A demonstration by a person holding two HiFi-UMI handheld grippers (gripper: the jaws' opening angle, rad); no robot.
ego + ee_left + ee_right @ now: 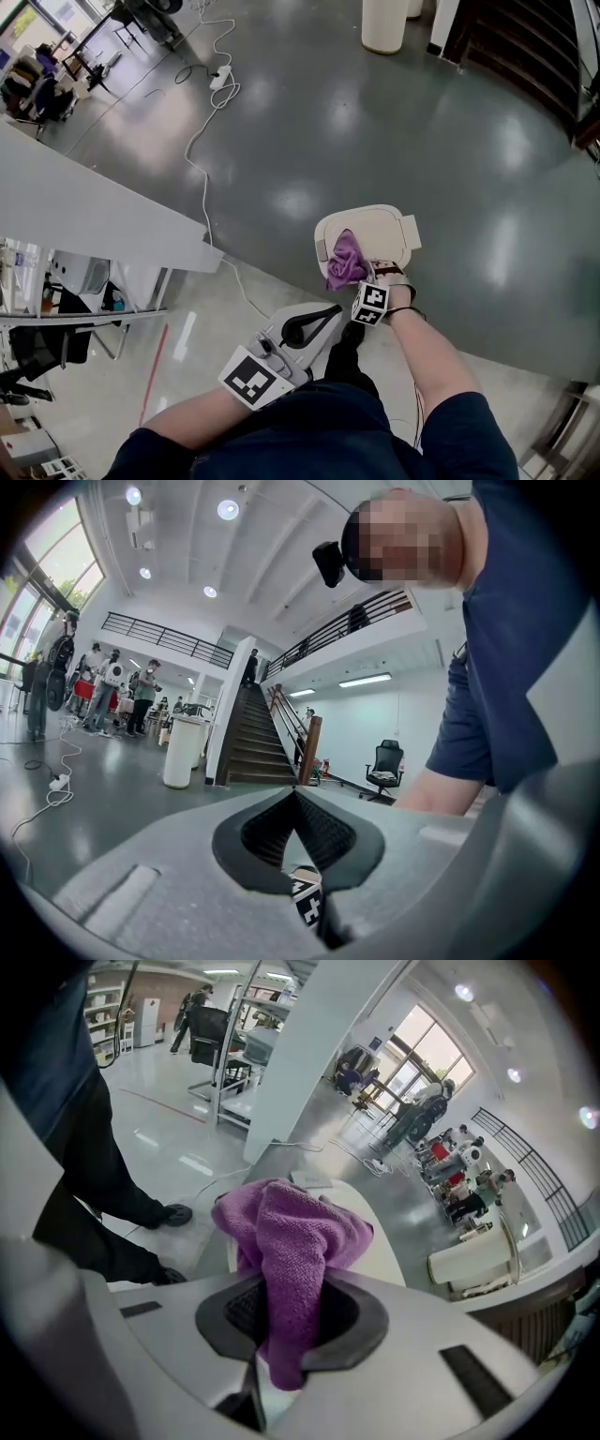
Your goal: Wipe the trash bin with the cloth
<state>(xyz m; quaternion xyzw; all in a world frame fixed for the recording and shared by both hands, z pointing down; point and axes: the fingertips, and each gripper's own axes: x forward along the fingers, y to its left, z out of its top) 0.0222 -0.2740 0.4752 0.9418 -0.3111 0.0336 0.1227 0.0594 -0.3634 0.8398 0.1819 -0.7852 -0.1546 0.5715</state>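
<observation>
While you're looking down, the head view puts your left gripper (330, 314) closest, tucked in by your waist and well short of the bin. That view only gives the outline, though. Its own camera is what shows the two black pads (330, 834) clenched tip to tip, with a bit of a marker cube peeking through the gap below them. That camera points off across the hall, so it misses the job completely.

A bit further out, your right gripper (356, 277) is grasping the purple cloth (343, 260). The right gripper view is the one that settles it: the cloth is pinched between the pads, a tail hangs below them and the rest is bunched up in front. From above you get what that camera can't show, namely the placement. The bunched cloth sits on the near-left part of the cream lid of the trash bin (386, 230), and the bin stands on the dark grey floor (441, 141) just in front of you.

Past that, a white cable (202, 178) snakes over the floor. Far back there's a second cream bin (382, 26), and only the left gripper view shows the staircase (255, 747) beside it and some people (112, 691) further off.
</observation>
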